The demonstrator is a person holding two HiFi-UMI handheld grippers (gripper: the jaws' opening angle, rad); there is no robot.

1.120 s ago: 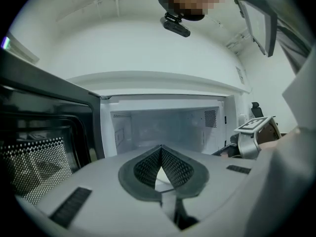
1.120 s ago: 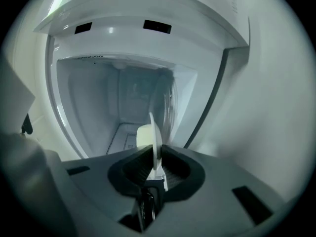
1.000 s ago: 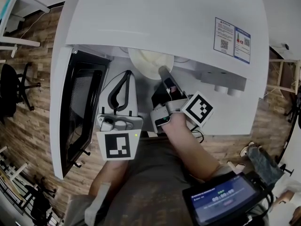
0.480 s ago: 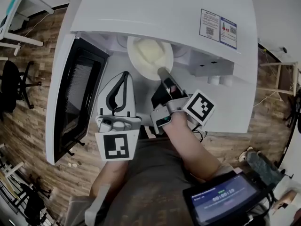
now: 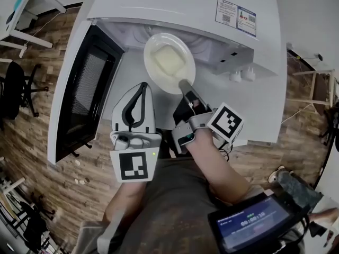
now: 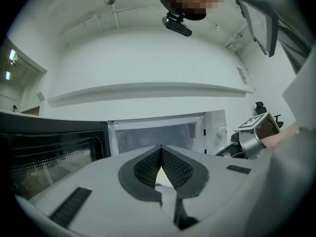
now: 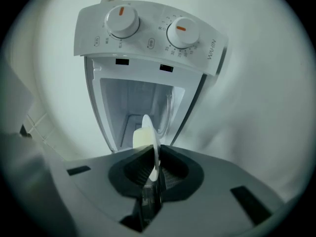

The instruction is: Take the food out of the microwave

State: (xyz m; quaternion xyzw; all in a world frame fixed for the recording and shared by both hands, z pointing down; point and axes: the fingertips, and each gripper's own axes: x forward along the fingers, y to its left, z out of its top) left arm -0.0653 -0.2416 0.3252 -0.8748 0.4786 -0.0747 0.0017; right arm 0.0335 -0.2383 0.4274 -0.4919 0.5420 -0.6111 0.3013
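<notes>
A white plate (image 5: 168,62) with a pale yellow block of food (image 5: 166,57) hangs just outside the open white microwave (image 5: 180,9). My right gripper (image 5: 185,83) is shut on the plate's near rim. In the right gripper view the plate (image 7: 152,135) stands edge-on between the pads, the food (image 7: 140,137) on its left face, with the empty cavity (image 7: 133,107) behind. My left gripper (image 5: 142,84) is shut and empty, to the left of the plate and level with its near edge. Its tips (image 6: 160,151) meet in front of the cavity (image 6: 158,132).
The microwave's black door (image 5: 85,94) stands swung open at the left, close beside my left gripper. Two knobs (image 7: 122,21) (image 7: 181,32) sit on the control panel. A screen (image 5: 254,224) is at the lower right. A chair (image 5: 13,97) stands on the wood floor.
The plate has come out of the cavity towards me, held by the right gripper, and now shows whole. Both grippers have drawn back from the microwave.
</notes>
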